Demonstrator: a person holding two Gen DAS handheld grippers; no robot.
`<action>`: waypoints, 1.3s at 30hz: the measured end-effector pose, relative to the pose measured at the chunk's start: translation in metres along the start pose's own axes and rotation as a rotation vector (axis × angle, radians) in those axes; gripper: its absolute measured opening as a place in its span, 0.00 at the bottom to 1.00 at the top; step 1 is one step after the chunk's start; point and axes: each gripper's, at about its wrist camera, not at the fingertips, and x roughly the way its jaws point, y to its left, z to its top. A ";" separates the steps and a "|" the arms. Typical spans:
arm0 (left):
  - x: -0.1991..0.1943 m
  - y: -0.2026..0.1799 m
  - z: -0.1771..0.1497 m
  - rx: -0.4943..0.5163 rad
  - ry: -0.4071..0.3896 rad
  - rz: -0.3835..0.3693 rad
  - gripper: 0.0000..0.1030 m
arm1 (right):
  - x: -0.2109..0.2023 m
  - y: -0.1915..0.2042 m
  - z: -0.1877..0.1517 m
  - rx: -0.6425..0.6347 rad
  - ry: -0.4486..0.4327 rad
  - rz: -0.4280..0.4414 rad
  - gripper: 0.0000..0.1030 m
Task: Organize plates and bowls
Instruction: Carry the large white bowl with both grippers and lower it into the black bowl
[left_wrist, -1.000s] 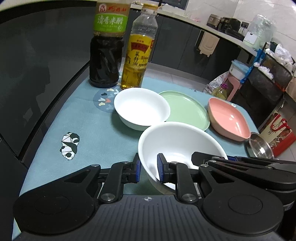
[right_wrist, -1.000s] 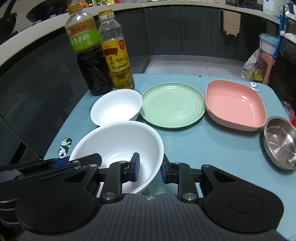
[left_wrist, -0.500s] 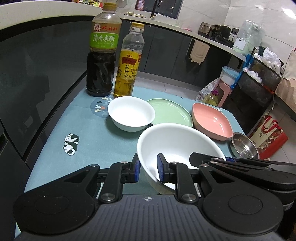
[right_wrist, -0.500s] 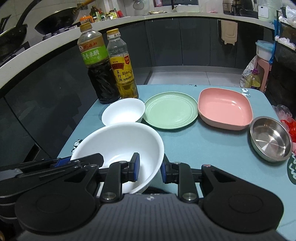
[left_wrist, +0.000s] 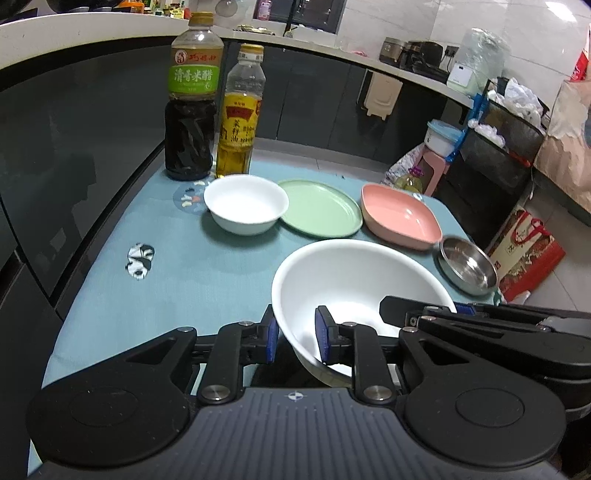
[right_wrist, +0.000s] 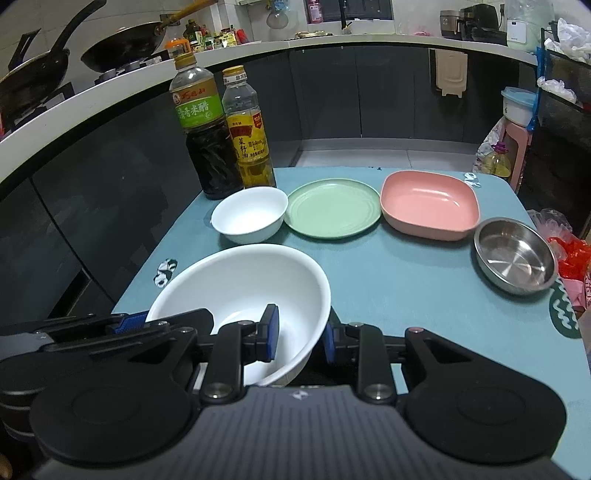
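A large white bowl (left_wrist: 354, 280) is held between both grippers, above the near part of the blue table. My left gripper (left_wrist: 295, 338) is shut on its left rim. My right gripper (right_wrist: 301, 334) is shut on its right rim (right_wrist: 321, 295). Farther back in a row stand a small white bowl (left_wrist: 245, 203), a green plate (left_wrist: 319, 212), a pink square dish (left_wrist: 400, 219) and a steel bowl (left_wrist: 467, 266). The same row shows in the right wrist view: small white bowl (right_wrist: 249, 214), green plate (right_wrist: 334, 208), pink dish (right_wrist: 428, 203), steel bowl (right_wrist: 515, 254).
A dark vinegar bottle (left_wrist: 190, 107) and a yellow oil bottle (left_wrist: 240, 114) stand at the table's (left_wrist: 207, 280) far left corner. Dark cabinets run along the left. A red bag (left_wrist: 524, 251) and clutter sit on the floor to the right.
Both grippers have risen and pulled back with the large white bowl. The dishes on the table now look smaller and farther off.
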 end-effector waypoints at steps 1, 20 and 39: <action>0.000 0.000 -0.002 0.000 0.007 -0.001 0.18 | -0.002 0.000 -0.003 -0.001 0.001 -0.001 0.17; -0.006 -0.004 -0.041 0.035 0.090 0.002 0.19 | -0.011 0.002 -0.044 -0.001 0.057 -0.008 0.17; 0.003 -0.005 -0.049 0.058 0.118 0.011 0.19 | -0.003 0.002 -0.053 0.002 0.090 -0.029 0.17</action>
